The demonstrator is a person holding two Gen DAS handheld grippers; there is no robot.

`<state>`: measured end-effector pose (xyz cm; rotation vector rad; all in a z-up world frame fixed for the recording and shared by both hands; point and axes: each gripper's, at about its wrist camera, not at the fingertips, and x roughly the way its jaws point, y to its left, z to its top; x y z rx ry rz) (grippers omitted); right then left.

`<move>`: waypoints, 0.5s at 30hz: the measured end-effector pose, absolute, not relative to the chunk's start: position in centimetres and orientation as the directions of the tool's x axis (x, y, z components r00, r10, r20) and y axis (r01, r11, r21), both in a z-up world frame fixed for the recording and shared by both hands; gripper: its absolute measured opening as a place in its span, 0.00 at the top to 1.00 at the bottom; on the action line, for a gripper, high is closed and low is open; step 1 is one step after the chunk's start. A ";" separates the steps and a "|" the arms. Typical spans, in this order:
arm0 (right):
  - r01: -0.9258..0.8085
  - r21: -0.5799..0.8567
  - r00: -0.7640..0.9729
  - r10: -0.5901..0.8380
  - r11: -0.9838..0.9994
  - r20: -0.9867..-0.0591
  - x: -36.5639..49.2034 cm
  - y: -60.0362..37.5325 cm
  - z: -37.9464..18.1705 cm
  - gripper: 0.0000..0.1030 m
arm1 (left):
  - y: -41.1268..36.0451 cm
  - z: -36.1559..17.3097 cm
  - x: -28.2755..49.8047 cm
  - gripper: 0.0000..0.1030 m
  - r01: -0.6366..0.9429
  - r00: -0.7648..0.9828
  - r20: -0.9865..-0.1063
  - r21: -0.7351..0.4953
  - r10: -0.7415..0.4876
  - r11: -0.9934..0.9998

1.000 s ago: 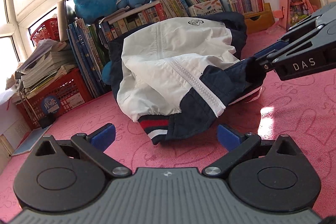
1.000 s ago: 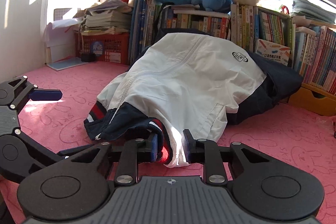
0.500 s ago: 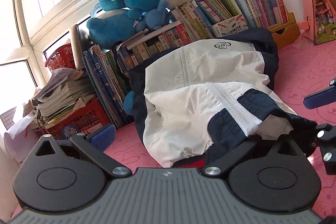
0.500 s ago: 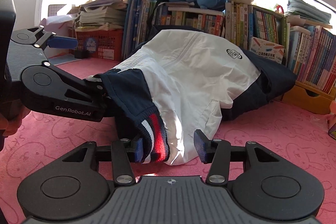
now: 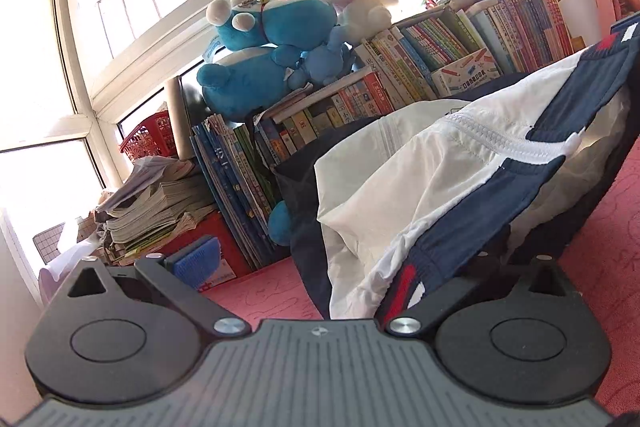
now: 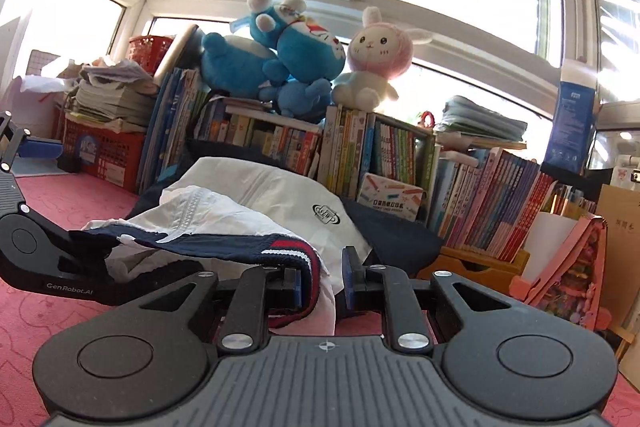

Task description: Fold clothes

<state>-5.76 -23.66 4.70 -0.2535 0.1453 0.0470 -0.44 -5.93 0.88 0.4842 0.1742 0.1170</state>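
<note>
A white and navy jacket point(image 5: 420, 163) with a red, white and navy striped hem lies on the pink mat; it also shows in the right wrist view point(image 6: 280, 203). My right gripper point(image 6: 322, 285) is closed narrowly on the striped hem point(image 6: 296, 255) and holds it lifted. My left gripper point(image 5: 332, 263) stands wide open: the blue left pad point(image 5: 196, 263) is free, and the hem point(image 5: 404, 287) drapes over the hidden right finger. The left gripper's body shows at the left of the right wrist view point(image 6: 52, 259).
Rows of books point(image 6: 360, 155) with plush toys point(image 6: 296, 51) on top stand behind the jacket. A red crate point(image 5: 208, 239) with stacked papers is at the left. A pink bag point(image 6: 568, 267) and a cardboard box stand at the right. The pink mat point(image 5: 600, 247) spreads around.
Both grippers rose and tilted up, lifting the jacket's hem off the mat. The right gripper narrowed onto the striped hem. The left gripper stayed wide open with cloth over its right finger.
</note>
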 end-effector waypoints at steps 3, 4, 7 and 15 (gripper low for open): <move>-0.040 -0.221 0.991 0.012 0.975 -0.130 -6.2 -25.8 5.7 0.76 | -5.5 1.6 -1.0 0.00 -0.119 0.976 -0.102 0.484 0.191 0.867; -0.041 -0.210 0.991 0.013 0.977 -0.130 -6.3 -26.5 5.9 0.74 | -5.1 1.9 -1.1 0.00 -0.130 0.975 -0.099 0.479 0.200 0.868; -0.028 -0.232 0.992 -0.001 0.972 -0.124 -6.8 -27.8 5.8 0.64 | -4.1 2.5 -1.5 0.00 -0.160 0.970 -0.091 0.464 0.227 0.871; 0.069 -0.574 0.993 -0.113 0.816 -0.040 -8.5 -26.6 0.5 0.28 | 0.0 5.4 -3.5 0.00 -0.298 0.935 -0.068 0.382 0.348 0.875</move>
